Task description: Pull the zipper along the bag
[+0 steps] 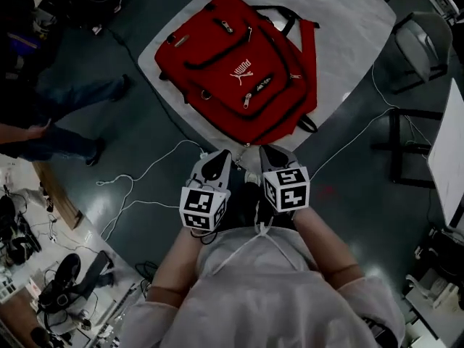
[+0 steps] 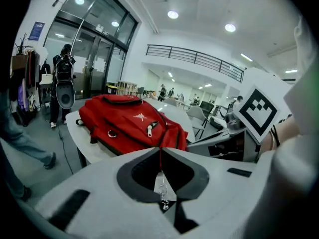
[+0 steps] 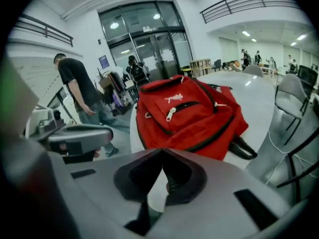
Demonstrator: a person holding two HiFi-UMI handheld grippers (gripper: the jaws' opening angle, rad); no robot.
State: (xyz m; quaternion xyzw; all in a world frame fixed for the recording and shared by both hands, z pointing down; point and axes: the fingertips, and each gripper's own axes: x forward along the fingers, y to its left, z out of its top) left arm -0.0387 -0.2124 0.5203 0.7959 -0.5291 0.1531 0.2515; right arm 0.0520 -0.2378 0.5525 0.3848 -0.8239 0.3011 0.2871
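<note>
Head view puts the red backpack (image 1: 239,71) flat on the white table (image 1: 348,35) in the upper middle of the frame, its front-pocket zipper pull (image 1: 246,98) facing up. My left gripper (image 1: 220,158) and right gripper (image 1: 272,154) sit side by side at centre, just below the table's near edge, apart from the backpack. Left gripper view shows my jaws clenched tip to tip, with a thin red thread (image 2: 160,159) and a small silvery piece (image 2: 162,190) hanging in the hollow behind them. Right gripper view shows those jaws clenched on themselves.
</note>
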